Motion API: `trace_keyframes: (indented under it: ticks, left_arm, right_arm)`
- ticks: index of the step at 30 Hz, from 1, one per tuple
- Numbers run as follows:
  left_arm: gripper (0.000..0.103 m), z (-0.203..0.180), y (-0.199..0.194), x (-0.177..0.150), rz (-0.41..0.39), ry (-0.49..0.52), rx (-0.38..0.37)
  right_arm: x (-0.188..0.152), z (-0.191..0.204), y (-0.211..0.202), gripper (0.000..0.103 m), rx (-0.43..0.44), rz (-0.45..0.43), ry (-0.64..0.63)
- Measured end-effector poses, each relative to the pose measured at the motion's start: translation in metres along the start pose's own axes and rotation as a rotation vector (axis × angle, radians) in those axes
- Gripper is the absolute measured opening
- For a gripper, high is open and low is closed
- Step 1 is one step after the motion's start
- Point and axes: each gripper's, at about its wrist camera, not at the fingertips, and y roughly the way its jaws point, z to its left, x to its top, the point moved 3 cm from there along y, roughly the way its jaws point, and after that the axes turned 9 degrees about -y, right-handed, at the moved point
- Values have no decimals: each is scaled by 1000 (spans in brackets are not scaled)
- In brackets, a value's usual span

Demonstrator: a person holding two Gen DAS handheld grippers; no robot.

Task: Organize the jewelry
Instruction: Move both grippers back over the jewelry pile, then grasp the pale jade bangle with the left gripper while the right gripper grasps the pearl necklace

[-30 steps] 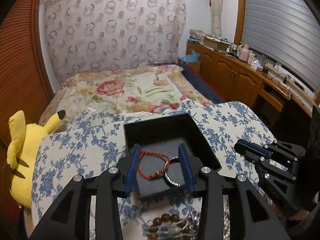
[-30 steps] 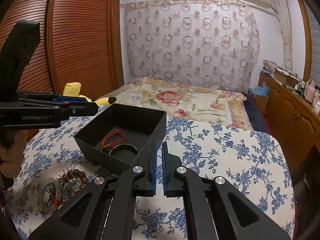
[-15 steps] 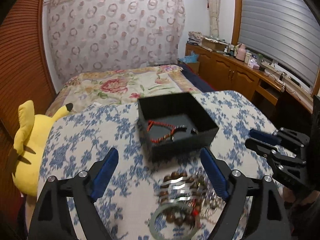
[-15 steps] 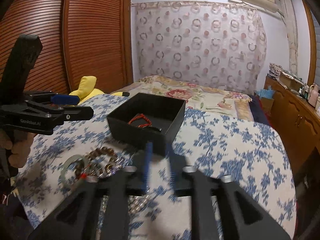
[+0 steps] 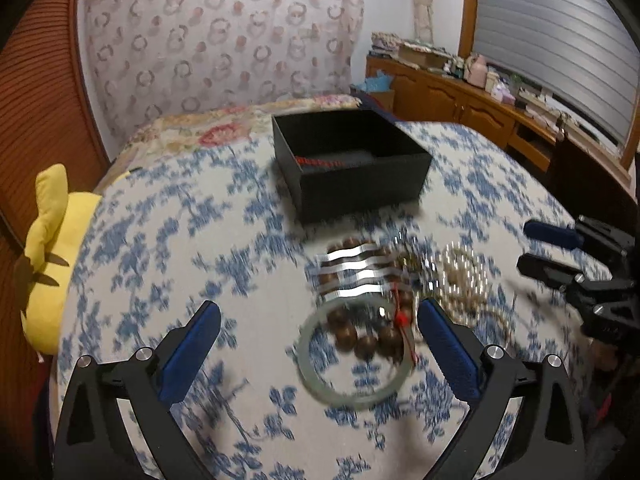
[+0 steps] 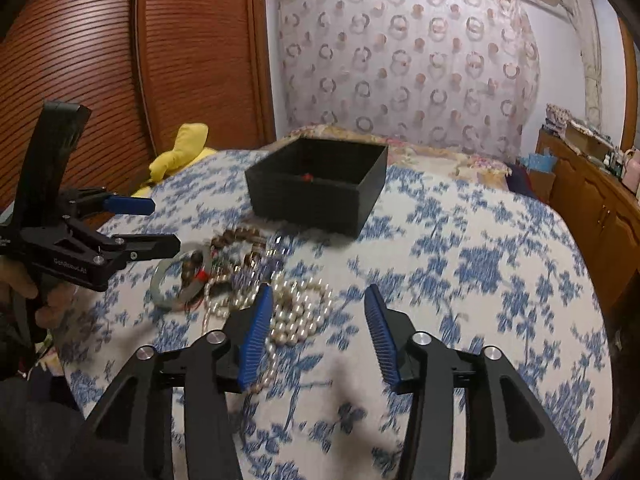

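Jaws of the left gripper and right gripper are spread and empty above the jewelry heap near the black box; one piece, the jade bangle, is best isolated before closing.

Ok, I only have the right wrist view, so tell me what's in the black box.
Observer: A red cord bracelet lies on the floor of the black box, against its left wall.
Operator: Now describe what sits between the left tongs.
Observer: The left tongs are open, with a pale green bangle between their fingers. Brown wooden beads lie across its ring.
Operator: List what lies beyond that bangle.
Observer: A stack of silver bangles lies between the green bangle and the box.
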Motion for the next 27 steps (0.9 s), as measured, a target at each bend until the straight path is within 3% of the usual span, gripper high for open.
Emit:
trace_keyframes:
  ticks: [12, 20, 27]
  left_arm:
    - [95, -8, 18, -16, 76, 23, -7]
    - [95, -9, 31, -20, 114, 36, 30]
    - [95, -9, 31, -22, 106, 34, 30]
  right_arm:
    - [-15, 17, 5, 57, 10, 57, -38]
    - [-20, 18, 6, 57, 6, 64, -46]
    - [-21, 20, 7, 57, 5, 66, -54]
